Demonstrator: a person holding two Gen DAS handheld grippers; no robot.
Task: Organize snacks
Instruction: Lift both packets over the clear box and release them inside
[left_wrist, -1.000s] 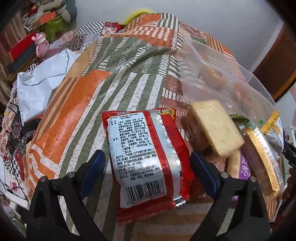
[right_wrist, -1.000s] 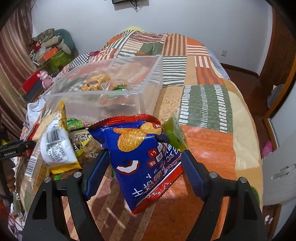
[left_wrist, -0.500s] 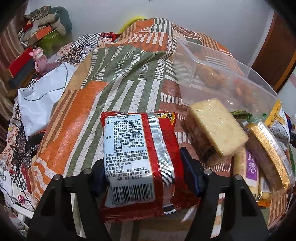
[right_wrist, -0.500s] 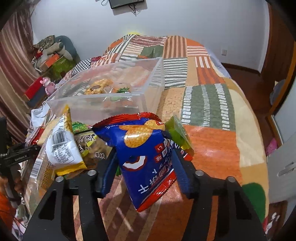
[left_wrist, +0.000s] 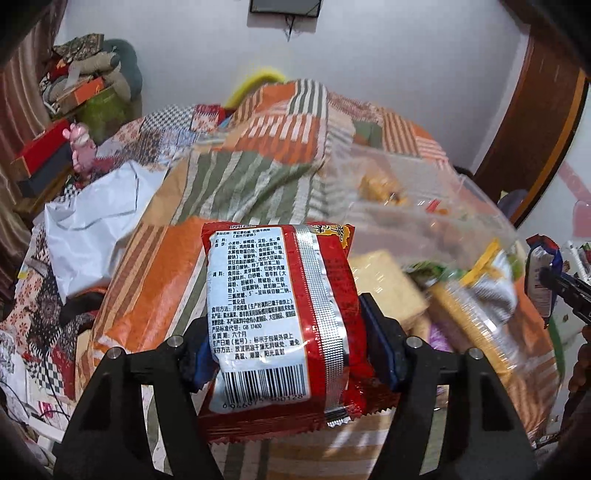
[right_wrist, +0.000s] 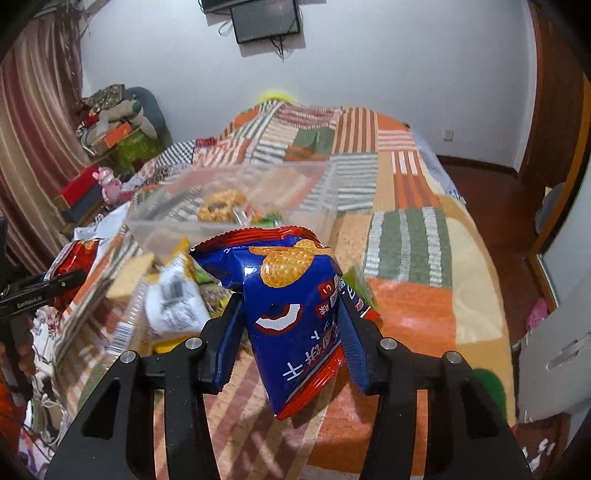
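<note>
A red noodle packet (left_wrist: 280, 314), its white label side up, is lifted off the patchwork quilt (left_wrist: 155, 266), and my left gripper (left_wrist: 288, 347) is shut on its lower half. A blue cracker bag (right_wrist: 291, 314) hangs above the quilt between the pads of my right gripper (right_wrist: 288, 339). The right jaws are still closing and squeeze the bag's sides. Beyond both stands a clear plastic box (right_wrist: 236, 195) with a few snacks inside. A blurred pile of loose snacks (left_wrist: 461, 295) lies in front of it. The red packet (right_wrist: 75, 258) also shows at the left of the right wrist view.
A white plastic bag (left_wrist: 92, 221) lies on the quilt's left side. A pink toy (left_wrist: 81, 147) and stacked boxes sit beside the bed. A screen (right_wrist: 264, 18) hangs on the far wall. The bed's right edge drops to a wooden floor (right_wrist: 491, 192).
Both grippers closed on their packets: the left on the red noodle packet, the right on the blue cracker bag. Both then rose, lifting the packets off the quilt.
</note>
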